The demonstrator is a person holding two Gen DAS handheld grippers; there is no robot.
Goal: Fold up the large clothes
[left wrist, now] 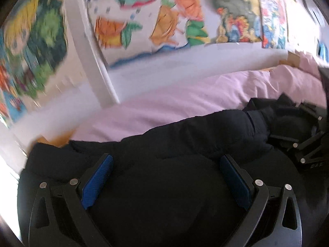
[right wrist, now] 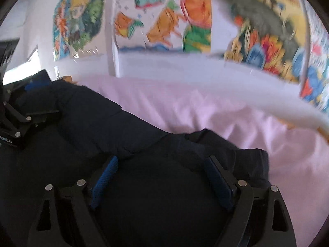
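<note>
A large black padded garment (left wrist: 185,140) lies on a pink bedsheet (left wrist: 185,103); it also shows in the right wrist view (right wrist: 92,127). My left gripper (left wrist: 166,160) is open, its blue pads (left wrist: 96,181) spread wide just above the garment's bulk. My right gripper (right wrist: 162,162) is open too, its blue pads (right wrist: 104,181) apart over the garment's right end, near a folded edge (right wrist: 246,160). The right gripper shows at the right edge of the left wrist view (left wrist: 304,144); the left gripper shows at the left edge of the right wrist view (right wrist: 18,123). Nothing is held.
A white bed rail (left wrist: 185,61) with a white post (left wrist: 90,41) runs behind the sheet. Colourful cartoon posters (right wrist: 164,16) cover the wall beyond. Bare pink sheet (right wrist: 267,133) lies to the right of the garment.
</note>
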